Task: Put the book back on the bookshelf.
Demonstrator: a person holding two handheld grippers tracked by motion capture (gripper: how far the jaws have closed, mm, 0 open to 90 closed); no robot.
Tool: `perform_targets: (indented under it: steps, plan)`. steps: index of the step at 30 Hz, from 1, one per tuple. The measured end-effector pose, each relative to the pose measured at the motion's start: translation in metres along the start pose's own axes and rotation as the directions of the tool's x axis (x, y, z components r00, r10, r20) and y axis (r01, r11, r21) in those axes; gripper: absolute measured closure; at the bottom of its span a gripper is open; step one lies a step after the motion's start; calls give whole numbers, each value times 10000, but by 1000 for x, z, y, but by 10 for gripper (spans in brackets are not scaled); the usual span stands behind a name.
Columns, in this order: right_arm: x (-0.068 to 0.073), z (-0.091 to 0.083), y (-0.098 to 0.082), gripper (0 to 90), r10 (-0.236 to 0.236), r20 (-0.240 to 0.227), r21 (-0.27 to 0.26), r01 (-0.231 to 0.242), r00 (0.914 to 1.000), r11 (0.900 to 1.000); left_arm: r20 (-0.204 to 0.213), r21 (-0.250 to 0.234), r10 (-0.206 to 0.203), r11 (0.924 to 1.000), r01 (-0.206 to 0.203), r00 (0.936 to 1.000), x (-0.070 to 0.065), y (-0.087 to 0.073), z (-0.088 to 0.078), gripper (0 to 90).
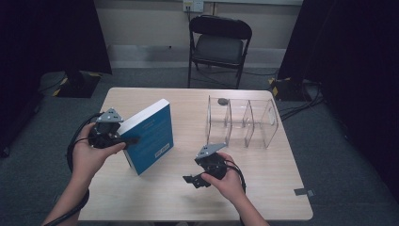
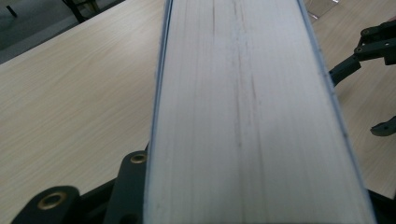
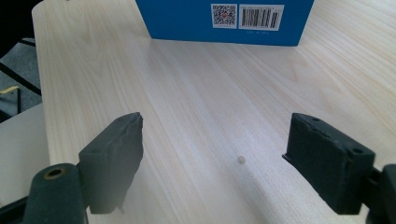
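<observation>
Book point(image 1: 151, 136) is standing on its lower edge on the table point(image 1: 263, 188), tilted, its long axis running up and away toward the table's far left, blue cover facing right. Left gripper point(image 1: 129, 140) is clamping it by the near page edge, jaws pressing on both covers. Right gripper point(image 1: 190, 181) is hovering well apart to the right, jaws standing wide and holding nothing, pointing toward the book's barcode end. Farther right, a clear divided rack point(image 1: 244, 123) is sitting on the table.
</observation>
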State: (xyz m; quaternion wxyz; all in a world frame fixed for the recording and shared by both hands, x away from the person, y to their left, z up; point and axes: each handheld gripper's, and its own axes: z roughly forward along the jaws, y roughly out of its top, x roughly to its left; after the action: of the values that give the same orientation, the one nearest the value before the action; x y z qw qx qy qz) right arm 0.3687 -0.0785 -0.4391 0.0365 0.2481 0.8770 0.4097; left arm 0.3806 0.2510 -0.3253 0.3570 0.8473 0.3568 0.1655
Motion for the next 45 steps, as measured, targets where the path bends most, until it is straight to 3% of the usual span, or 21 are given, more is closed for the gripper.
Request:
perform_targets:
  steps: [5, 6, 14, 19, 23, 26, 29, 31, 36, 41, 45]
  plan:
    - [1, 2, -1, 180, -56, -21, 79, 56, 10000, 10000, -41, -301, 54, 9995, -56, 10000, 0, 3, 0, 543]
    - [1, 2, -1, 180, -63, 0, 123, 63, 10000, 9999, -50, -112, 225, 9997, -226, 9997, 0, 5, -1, 543]
    - [0, 6, -7, 181, 10, -19, 193, -10, 10000, 9998, -9, 232, 199, 9995, -199, 9998, 2, 12, 1, 530]
    - [-1, 6, -9, 181, 29, -33, 213, -28, 10000, 9998, -68, 226, 206, 9995, -204, 9998, 2, 17, 3, 515]
    - [-1, 5, -9, 181, 51, -47, 177, -50, 10000, 9998, -85, 216, 581, 9981, -579, 9983, 2, 21, 4, 509]
    - [-1, 5, -9, 181, 74, -62, 169, -73, 10000, 9998, 8, 200, 408, 9990, -408, 9992, 1, 23, 6, 506]
    - [-2, 5, -10, 181, 107, -83, 180, -106, 9999, 9998, 173, 571, 192, 9982, -201, 9997, 2, 25, 8, 510]
    - [-2, 4, -10, 181, 102, -82, 180, -100, 9999, 9998, 210, 671, 368, 9970, -381, 9991, 2, 25, 8, 530]
    - [-2, 4, -11, 182, 91, -62, 229, -89, 9999, 9997, 140, 736, 178, 9971, -187, 9997, 3, 27, 8, 513]
    - [-1, 5, -12, 184, 85, -137, 207, -82, 9999, 9998, 280, 735, 362, 9966, -382, 9990, 2, 31, 10, 500]
    - [-2, 5, -14, 184, 107, -111, 191, -104, 9999, 9998, 267, 884, 184, 9959, -207, 9995, 2, 32, 13, 476]
